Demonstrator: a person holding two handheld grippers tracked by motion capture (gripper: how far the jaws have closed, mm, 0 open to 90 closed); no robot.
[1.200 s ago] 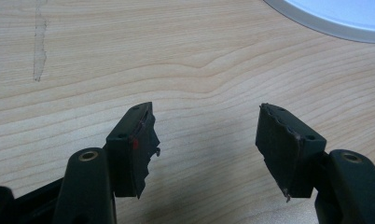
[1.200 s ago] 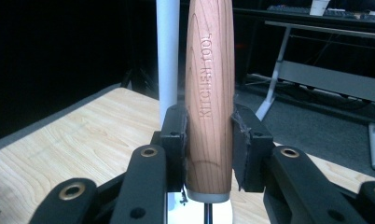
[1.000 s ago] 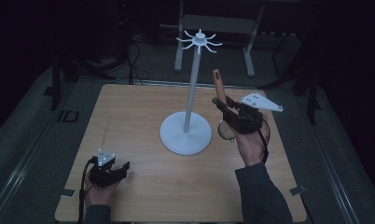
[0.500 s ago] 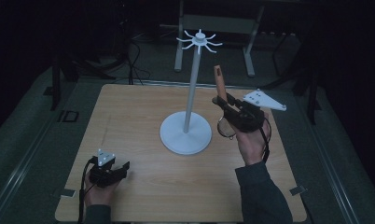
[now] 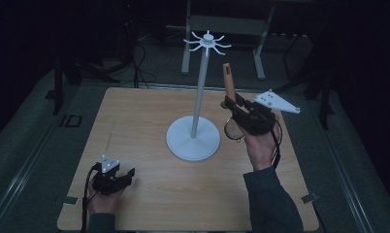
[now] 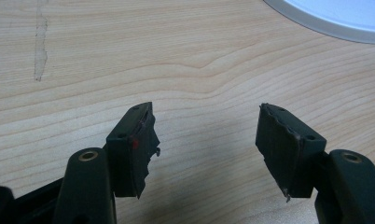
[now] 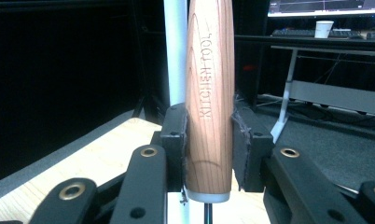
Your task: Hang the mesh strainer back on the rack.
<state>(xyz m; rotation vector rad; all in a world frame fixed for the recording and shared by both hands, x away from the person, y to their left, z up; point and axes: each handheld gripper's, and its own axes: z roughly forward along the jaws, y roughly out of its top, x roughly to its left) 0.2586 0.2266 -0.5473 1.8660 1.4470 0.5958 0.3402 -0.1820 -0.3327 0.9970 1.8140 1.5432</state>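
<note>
The right gripper point(image 5: 230, 104) clamps a wooden-handled tool point(image 7: 209, 93) upright beside the stand point(image 5: 199, 92); hanging looks underway, and next it likely must rise to the hooks. The left gripper point(image 6: 206, 140) rests on the table point(image 5: 135, 126), jaws apart.

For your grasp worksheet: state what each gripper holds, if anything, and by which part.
The right gripper clamps a kitchen tool by its wooden handle, near the handle's lower end. The left gripper is open and holds nothing.
</note>
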